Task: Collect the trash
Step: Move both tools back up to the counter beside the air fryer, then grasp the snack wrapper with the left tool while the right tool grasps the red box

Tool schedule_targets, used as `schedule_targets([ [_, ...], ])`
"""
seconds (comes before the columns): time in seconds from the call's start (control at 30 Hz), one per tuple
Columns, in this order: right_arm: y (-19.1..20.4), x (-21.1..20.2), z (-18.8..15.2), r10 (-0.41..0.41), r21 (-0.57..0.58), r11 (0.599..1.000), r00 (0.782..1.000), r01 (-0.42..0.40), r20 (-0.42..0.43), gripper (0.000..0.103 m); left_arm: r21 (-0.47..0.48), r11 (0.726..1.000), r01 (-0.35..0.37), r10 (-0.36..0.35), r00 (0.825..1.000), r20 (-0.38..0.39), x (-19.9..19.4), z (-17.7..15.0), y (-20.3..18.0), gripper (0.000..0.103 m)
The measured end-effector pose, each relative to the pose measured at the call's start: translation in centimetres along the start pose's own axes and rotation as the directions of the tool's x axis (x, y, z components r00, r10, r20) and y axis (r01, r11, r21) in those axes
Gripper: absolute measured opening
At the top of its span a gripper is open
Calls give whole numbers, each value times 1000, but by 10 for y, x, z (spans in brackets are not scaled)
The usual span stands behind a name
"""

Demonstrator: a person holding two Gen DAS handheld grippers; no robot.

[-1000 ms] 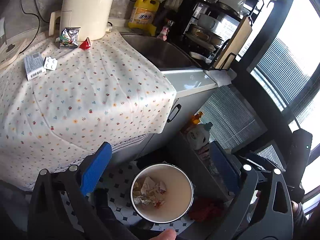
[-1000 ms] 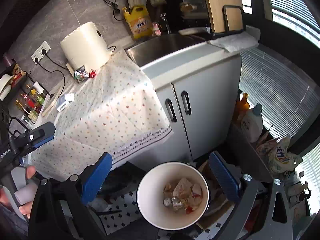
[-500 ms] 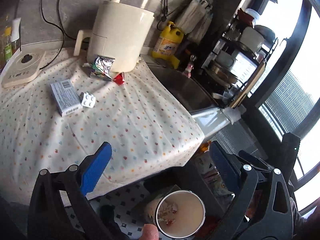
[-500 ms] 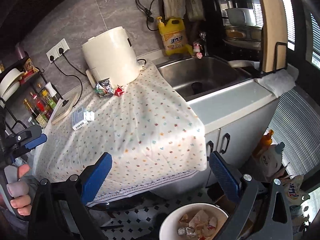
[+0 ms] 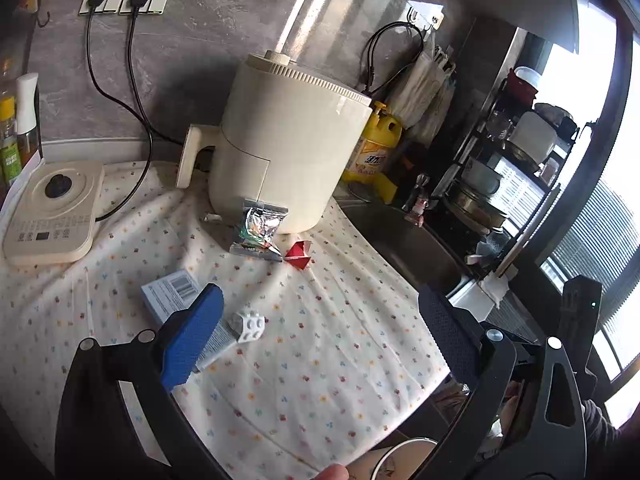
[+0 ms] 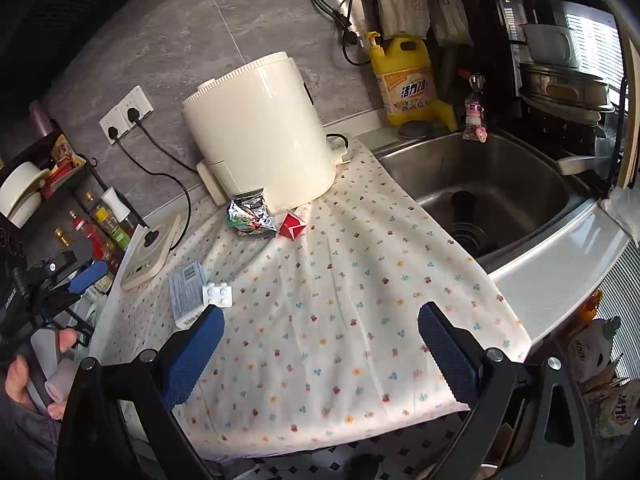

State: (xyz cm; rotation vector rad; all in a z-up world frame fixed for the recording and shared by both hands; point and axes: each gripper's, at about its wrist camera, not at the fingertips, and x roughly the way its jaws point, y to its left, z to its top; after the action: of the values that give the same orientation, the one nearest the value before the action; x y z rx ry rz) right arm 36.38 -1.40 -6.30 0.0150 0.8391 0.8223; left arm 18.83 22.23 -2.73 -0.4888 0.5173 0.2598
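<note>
Trash lies on the flowered cloth (image 5: pixel 320 352): a crumpled foil wrapper (image 5: pixel 258 232) and a red paper scrap (image 5: pixel 298 255) by the cream appliance, a blue-white box (image 5: pixel 170 298) and a white blister pack (image 5: pixel 250 325). They also show in the right wrist view: wrapper (image 6: pixel 250 214), scrap (image 6: pixel 292 226), box (image 6: pixel 186 292), blister pack (image 6: pixel 218 295). My left gripper (image 5: pixel 320 340) is open and empty above the cloth, its left pad over the box. My right gripper (image 6: pixel 320 354) is open and empty over the cloth's front part. The white bin's rim (image 5: pixel 404 458) peeks in below.
A cream appliance (image 6: pixel 260 140) stands at the back of the cloth. A kettle base (image 5: pixel 54 208) sits at the left with plugged cords. The steel sink (image 6: pixel 488 192), a yellow detergent bottle (image 6: pixel 408 80) and a dish rack (image 5: pixel 508 168) lie to the right.
Both grippers have risen from over the floor bin up to the counter. The bin has dropped almost out of view and the trash on the cloth is now close ahead.
</note>
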Motion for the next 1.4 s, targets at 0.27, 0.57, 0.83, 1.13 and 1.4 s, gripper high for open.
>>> schedule_targets([
  [0.27, 7, 59, 31, -28, 55, 998, 999, 29, -21, 95, -24, 998, 51, -53, 996, -74, 77, 32, 43, 90],
  [0.57, 14, 106, 50, -68, 79, 994, 996, 72, -50, 89, -27, 999, 29, -33, 986, -163, 153, 45, 62, 65],
  [0.83, 27, 148, 57, -58, 63, 996, 993, 64, -104, 84, -37, 999, -32, 23, 975, -221, 199, 44, 71, 39],
  [1.13, 50, 211, 59, -26, 17, 999, 982, 30, -188, 58, -91, 995, -51, 33, 981, -189, 188, 36, 82, 5],
  [1.4, 63, 240, 57, -84, -105, 992, 980, 66, -181, 46, -158, 985, -72, 53, 991, -119, 147, 34, 89, 5],
])
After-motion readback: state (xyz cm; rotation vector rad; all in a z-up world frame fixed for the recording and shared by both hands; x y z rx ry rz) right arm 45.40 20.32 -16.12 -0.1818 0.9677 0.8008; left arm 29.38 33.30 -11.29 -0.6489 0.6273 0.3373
